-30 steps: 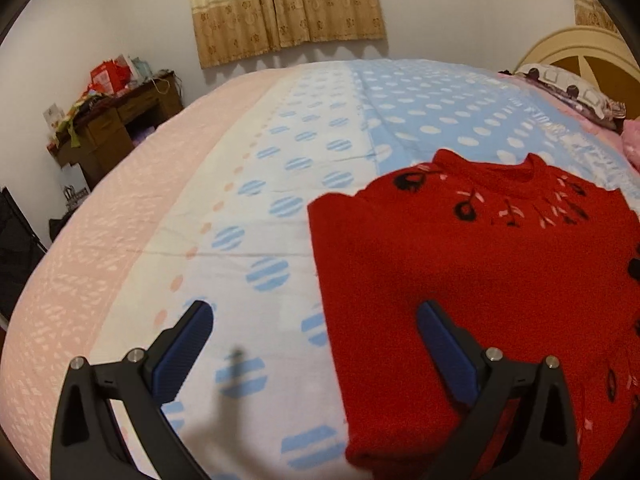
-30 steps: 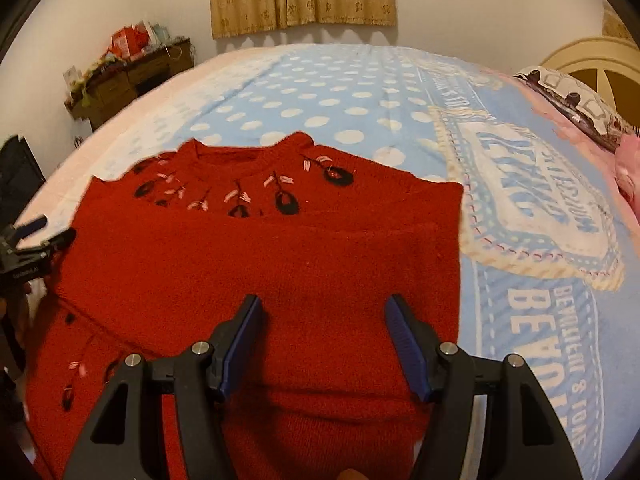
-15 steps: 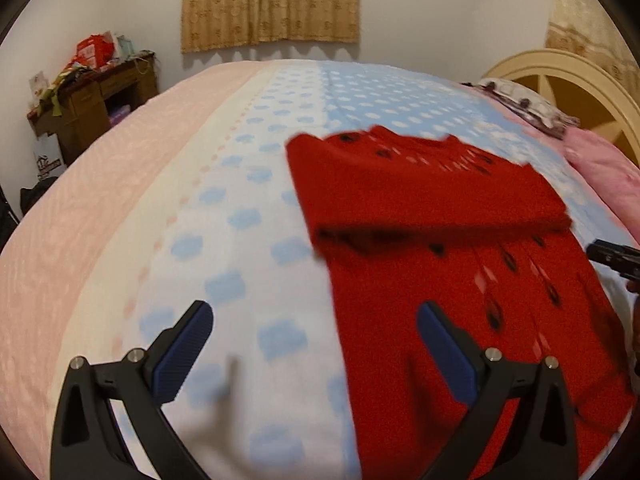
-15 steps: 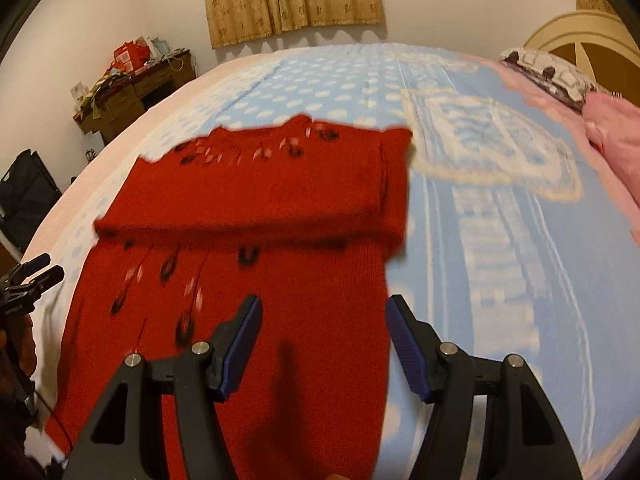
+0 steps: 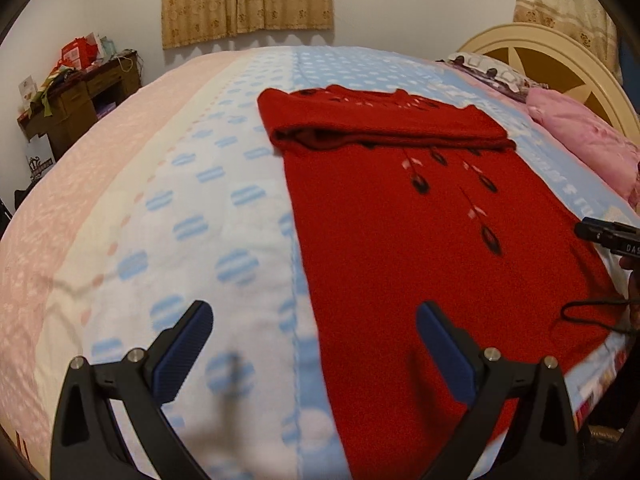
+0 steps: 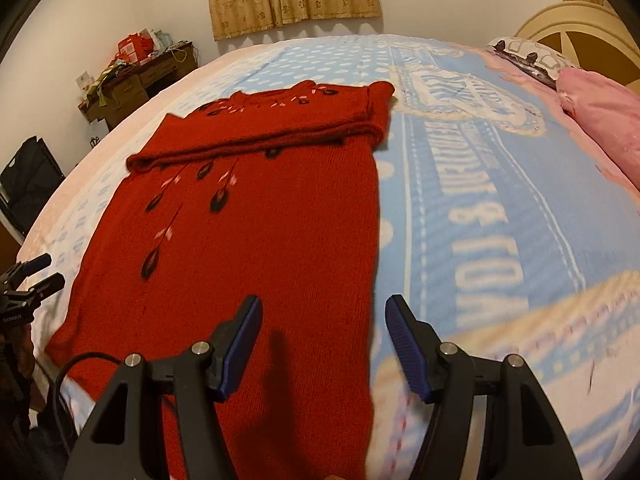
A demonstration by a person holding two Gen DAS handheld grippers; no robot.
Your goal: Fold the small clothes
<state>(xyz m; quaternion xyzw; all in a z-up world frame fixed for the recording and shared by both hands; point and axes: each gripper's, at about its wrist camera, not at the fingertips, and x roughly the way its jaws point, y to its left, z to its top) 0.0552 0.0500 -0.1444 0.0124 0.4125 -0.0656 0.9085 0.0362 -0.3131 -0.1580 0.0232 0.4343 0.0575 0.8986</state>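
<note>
A red knitted sweater with black and pink leaf embroidery lay flat on a bed covered by a quilt of pale blue, white and pink panels with dotted print; its collar end, farthest from both cameras, was topped by a doubled band of the same red knit lying across its full width, the lower body spread smooth toward the near edge of the bed. The left gripper hung above the sweater's left border, its jaws wide apart and holding nothing, one blue-padded finger over the quilt and the other over the red knit; the right gripper hung above the sweater's right border in the same fashion, jaws parted and empty, one finger over the knit and the other over a blue panel with large white lettering. In the right wrist view the left gripper showed at the far left edge, beside the sweater's other border; in the left wrist view the black tip of the right gripper and a looping black cable appeared at the right edge. A pink pillow and a cream arched headboard stood to the right; beige patterned curtains hung on the far wall; a cluttered wooden desk stood left of the bed.
</note>
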